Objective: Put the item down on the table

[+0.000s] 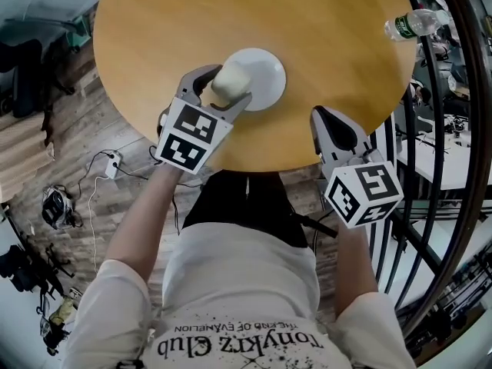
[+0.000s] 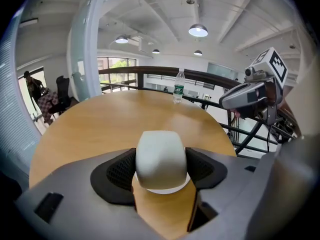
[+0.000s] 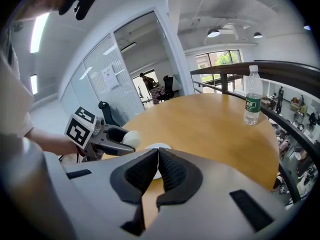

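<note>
While the left gripper clamps a pale rounded item between its jaws, that item sits over a white plate at the lower middle of the frame, close to the near edge of the round wooden counter. Whether it touches the plate, I cannot tell. The right gripper, jaws pressed together on nothing, waits at the lower right. If the jaws open while the item is off the surface, its rounded shape could roll it off the plate and over that edge. A water bottle stands upper right, well clear.
</note>
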A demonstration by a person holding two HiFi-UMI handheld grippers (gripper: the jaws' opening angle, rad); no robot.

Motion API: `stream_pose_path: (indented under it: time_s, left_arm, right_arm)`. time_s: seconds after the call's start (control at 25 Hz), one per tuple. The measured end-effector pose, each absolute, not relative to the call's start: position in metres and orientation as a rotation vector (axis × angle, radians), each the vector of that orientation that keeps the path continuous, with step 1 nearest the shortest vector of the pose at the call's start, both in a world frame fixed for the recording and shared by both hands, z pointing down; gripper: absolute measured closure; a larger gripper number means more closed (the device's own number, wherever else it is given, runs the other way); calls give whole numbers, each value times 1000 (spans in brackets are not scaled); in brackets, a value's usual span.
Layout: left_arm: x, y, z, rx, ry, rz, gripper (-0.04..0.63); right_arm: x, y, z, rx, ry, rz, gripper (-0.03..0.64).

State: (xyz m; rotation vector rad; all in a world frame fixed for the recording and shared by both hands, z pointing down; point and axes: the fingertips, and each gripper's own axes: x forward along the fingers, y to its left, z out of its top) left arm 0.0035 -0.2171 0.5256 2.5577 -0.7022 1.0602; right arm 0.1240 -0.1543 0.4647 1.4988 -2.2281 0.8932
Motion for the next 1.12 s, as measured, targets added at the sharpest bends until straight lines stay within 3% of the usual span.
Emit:
stream_pose_path:
  time_s: [1.12]
  left_arm:
    - [40, -218, 607, 2503, -510, 1326, 274]
  right_arm:
    - [135, -141, 497, 1511, -2192, 994, 592]
